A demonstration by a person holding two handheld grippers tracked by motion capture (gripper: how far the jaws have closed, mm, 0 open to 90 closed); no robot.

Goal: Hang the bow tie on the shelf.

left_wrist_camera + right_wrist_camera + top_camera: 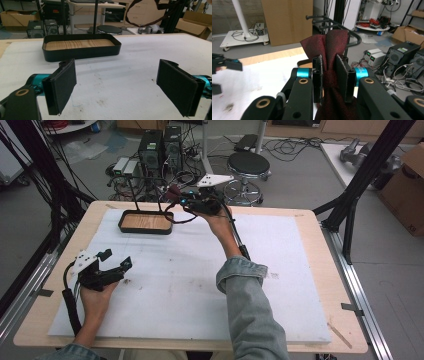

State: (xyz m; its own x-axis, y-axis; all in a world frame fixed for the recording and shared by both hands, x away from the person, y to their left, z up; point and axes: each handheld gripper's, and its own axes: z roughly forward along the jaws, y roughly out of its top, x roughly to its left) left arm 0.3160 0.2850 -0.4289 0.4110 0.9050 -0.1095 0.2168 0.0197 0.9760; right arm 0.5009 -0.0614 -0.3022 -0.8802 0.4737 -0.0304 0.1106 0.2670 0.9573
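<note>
A dark red patterned cloth [334, 47] is pinched between the jaws of my right gripper [329, 77], its folded end sticking up above them. In the high view the right gripper [179, 199] is held over the table's far edge with the cloth [172, 191] at the black rack [137, 187]. The rack's curved bar [353, 36] lies just behind the cloth. Below it sits a black tray with a wooden floor [146, 229]. My left gripper [116, 258] rests open near the front left of the table, its jaws wide apart and facing the tray [80, 53]. Nothing is between the left gripper's [120, 86] jaws.
A white mat [280, 285] covers most of the wooden table. The rack's two upright poles [95, 15] rise behind the tray. A dark strap [140, 18] hangs in the air at the upper right of the left gripper view. Computers, a stool [248, 164] and cables are on the floor beyond.
</note>
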